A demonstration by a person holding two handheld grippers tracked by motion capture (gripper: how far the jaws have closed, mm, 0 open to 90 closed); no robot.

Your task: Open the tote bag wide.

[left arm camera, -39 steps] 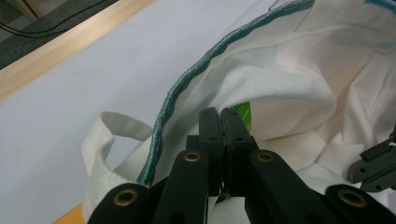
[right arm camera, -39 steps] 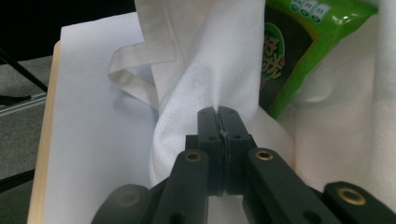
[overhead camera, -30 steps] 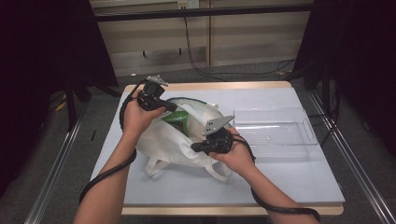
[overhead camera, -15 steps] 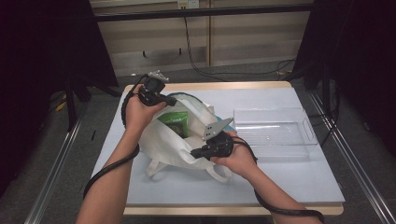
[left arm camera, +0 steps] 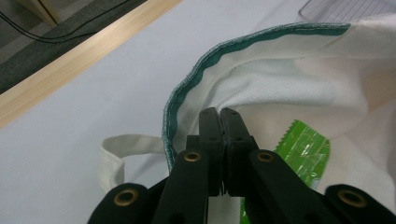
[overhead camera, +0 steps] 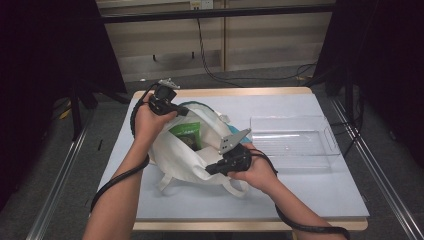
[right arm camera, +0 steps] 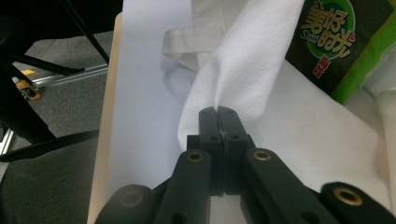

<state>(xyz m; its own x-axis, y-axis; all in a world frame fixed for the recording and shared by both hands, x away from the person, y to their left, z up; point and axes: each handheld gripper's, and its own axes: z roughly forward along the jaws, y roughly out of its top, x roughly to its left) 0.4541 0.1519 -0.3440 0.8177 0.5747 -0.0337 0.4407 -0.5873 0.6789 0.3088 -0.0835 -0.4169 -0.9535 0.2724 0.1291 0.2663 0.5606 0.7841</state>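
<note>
A white cloth tote bag (overhead camera: 187, 160) with a green-trimmed rim lies on the pale table, its mouth held apart. Inside it shows a green snack packet (overhead camera: 187, 134). My left gripper (overhead camera: 181, 111) is at the bag's far left rim. In the left gripper view my left gripper (left arm camera: 219, 115) is shut on the white cloth just inside the green rim (left arm camera: 183, 95), with the packet (left arm camera: 304, 150) to its right. My right gripper (overhead camera: 212, 168) is at the bag's near side. In the right gripper view my right gripper (right arm camera: 218, 113) is shut on a raised fold of the bag's cloth (right arm camera: 247, 65), below the packet (right arm camera: 343, 39).
A clear plastic tray (overhead camera: 295, 145) lies on the table to the right of the bag. A cloth handle strap (overhead camera: 167, 184) trails toward the near edge. The table's wooden rim (overhead camera: 225, 92) runs along the far side, with metal rails on the floor at both sides.
The left hand has drawn the bag's rim slightly up and back, so the mouth stands wider. The right gripper has barely shifted. Both stay clamped on the cloth.
</note>
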